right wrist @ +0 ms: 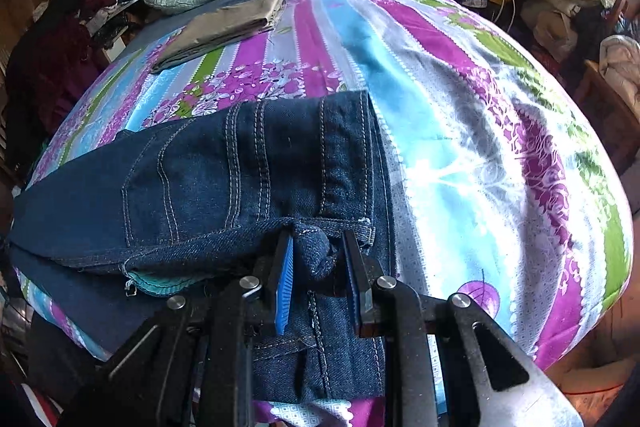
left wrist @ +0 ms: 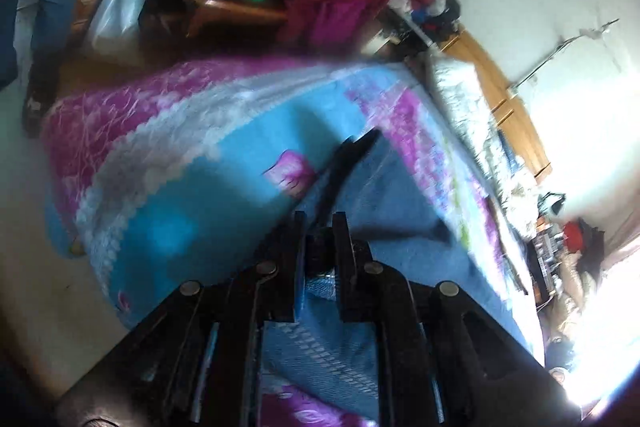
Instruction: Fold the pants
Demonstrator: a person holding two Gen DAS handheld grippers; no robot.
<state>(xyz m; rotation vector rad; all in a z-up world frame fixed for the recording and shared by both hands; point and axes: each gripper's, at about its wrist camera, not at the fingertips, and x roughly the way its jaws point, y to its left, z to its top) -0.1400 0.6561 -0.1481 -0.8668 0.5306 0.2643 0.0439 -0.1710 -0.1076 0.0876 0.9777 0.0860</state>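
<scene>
- Right wrist view: the right gripper (right wrist: pixel 318 259) pinches a bunched wad of dark denim at the near edge of the jeans (right wrist: pixel 224 183), which lie folded over on a striped floral bedspread (right wrist: pixel 460 99) near the foot of the bed.
- Left wrist view, heavily blurred: the left gripper (left wrist: pixel 320 227) has its jaws drawn close on a thin dark strip, apparently a fabric edge; whether this belongs to the jeans cannot be told.
- Judgement: the fold goes best if both grips stay firm and level, carrying the held edge across so layers land square, then smoothing the bunched wad flat.
- The jeans' long axis runs left to right across the right wrist view, stitched hem end toward the right, the rest trailing off left.
- A folded tan garment (right wrist: pixel 224 27) lies well apart, toward the pillows.
</scene>
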